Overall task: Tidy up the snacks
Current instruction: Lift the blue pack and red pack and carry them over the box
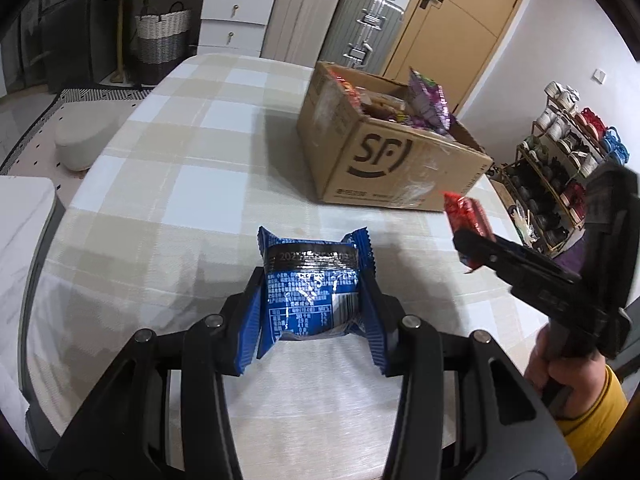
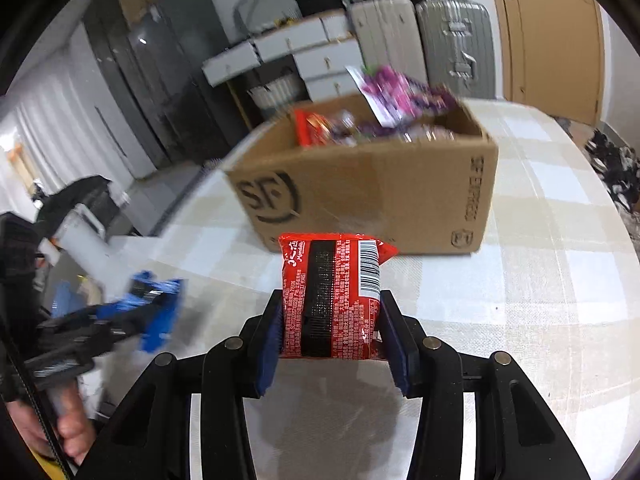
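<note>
My left gripper (image 1: 314, 280) is shut on a blue snack packet (image 1: 312, 288) and holds it above the checked tablecloth (image 1: 168, 168). My right gripper (image 2: 329, 304) is shut on a red snack packet (image 2: 332, 296) above the table. A cardboard box (image 1: 384, 160) marked SF stands ahead, filled with snacks, a purple packet (image 1: 426, 102) sticking out of it. In the left wrist view the right gripper (image 1: 476, 246) with its red packet (image 1: 466, 216) is to the right of the box. In the right wrist view the box (image 2: 368, 188) is straight ahead and the left gripper (image 2: 156, 312) with the blue packet (image 2: 160, 304) is at the left.
Beyond the table stand white drawers (image 1: 236, 20), a woven basket (image 1: 162, 38), suitcases (image 1: 360, 32) and a wooden door (image 1: 460, 24). A shoe rack (image 1: 560, 152) is at the right. A round stool (image 1: 78, 146) and a rug lie left of the table.
</note>
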